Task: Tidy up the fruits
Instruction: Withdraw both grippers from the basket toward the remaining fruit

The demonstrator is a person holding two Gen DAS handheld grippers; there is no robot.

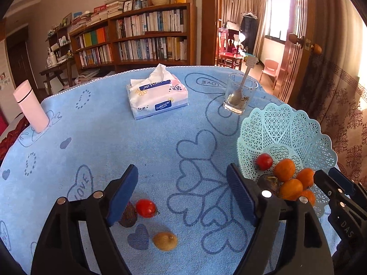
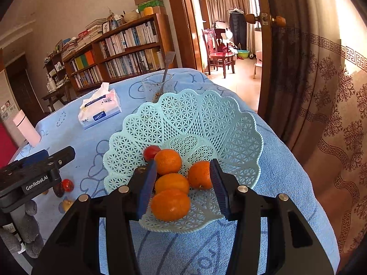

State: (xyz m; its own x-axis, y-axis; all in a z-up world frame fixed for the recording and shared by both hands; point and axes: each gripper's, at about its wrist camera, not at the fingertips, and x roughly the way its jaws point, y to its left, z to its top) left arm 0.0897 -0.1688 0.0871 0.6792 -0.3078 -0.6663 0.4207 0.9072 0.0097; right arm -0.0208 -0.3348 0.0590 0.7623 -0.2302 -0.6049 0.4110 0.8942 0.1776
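A light-green lattice basket (image 2: pixel 231 123) (image 1: pixel 282 123) holds several oranges (image 2: pixel 170 204), a red tomato (image 2: pixel 150 152) and a dark fruit (image 1: pixel 267 182). On the blue cloth lie a red tomato (image 1: pixel 146 208), a dark brown fruit (image 1: pixel 129 215) and a tan fruit (image 1: pixel 165 240). My left gripper (image 1: pixel 183 194) is open and empty above these loose fruits. My right gripper (image 2: pixel 181 188) is open over the basket, its jaws on either side of the oranges and gripping none. It also shows in the left wrist view (image 1: pixel 339 183).
A tissue pack (image 1: pixel 158 96), a glass with a spoon (image 1: pixel 239 94) and a pink bottle (image 1: pixel 31 105) stand on the blue cloth (image 1: pixel 103 137). Behind the table are bookshelves (image 1: pixel 137 36). A curtain (image 2: pixel 332 114) and an open door are on the right.
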